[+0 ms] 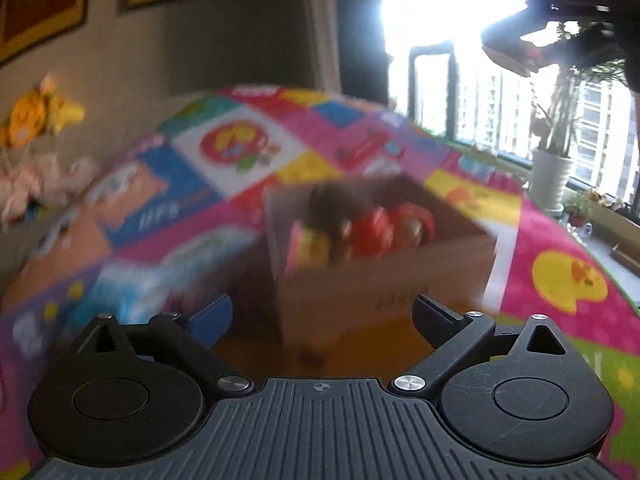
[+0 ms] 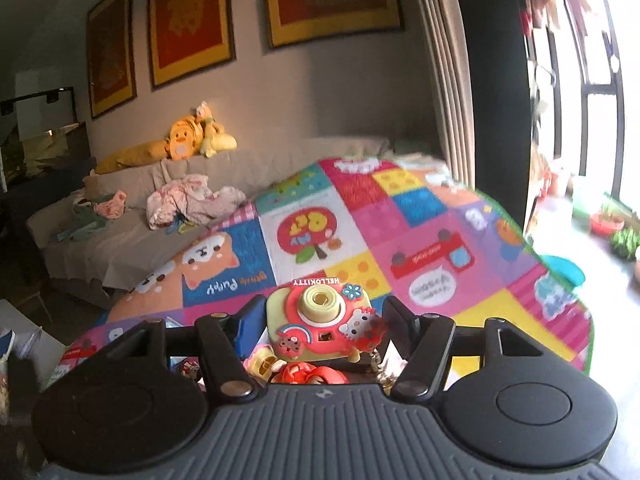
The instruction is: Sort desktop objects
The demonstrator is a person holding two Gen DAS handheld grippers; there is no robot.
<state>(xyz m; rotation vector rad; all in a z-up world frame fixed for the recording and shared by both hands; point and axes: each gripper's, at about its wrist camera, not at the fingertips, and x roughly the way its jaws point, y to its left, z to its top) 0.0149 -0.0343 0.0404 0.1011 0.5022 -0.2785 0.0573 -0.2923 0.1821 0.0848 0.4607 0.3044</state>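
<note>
blur: left wrist view is smeared by motion; the cardboard box (image 1: 384, 264) at frame centre and its contents read only as blobs
box contents: several red round shapes (image 1: 394, 226), one yellow-pink item (image 1: 310, 246), something dark brown behind; exact count and kind cannot be told
box position: sits on the colourful play mat (image 1: 224, 168), ahead of the left gripper; its near wall is partly cut by blur
left gripper (image 1: 322, 314): jaws spread wide, nothing between them; only one blue pad (image 1: 212, 316) and one black fingertip show, the rest is hidden under the housing
right gripper (image 2: 318, 320): jaws at a middling gap, clamped on the Hello Kitty toy camera (image 2: 320, 320), one finger on each side
toy camera: lower centre of the right wrist view, lifted above the mat (image 2: 400, 224), lens facing the viewer, "HELLOKITTY" lettering upside down; bottom edge hidden by the gripper body
under camera: red toy pieces (image 2: 312, 374) and a pale yellow piece (image 2: 262, 362) peek out just below it, mostly hidden; cannot tell what they are
other gripper seen: upper right of the left wrist view, a dark shape (image 1: 560, 40) against the window glare, detail washed out
window: blown out white, right side of both views
counts: 3 framed pictures (image 2: 192, 20) on the wall, leftmost dim; 1 yellow duck plush (image 2: 180, 142) on the sofa (image 2: 120, 240); 1 pile of pink cloth (image 2: 188, 200); 1 white plant pot (image 1: 550, 178)
</note>
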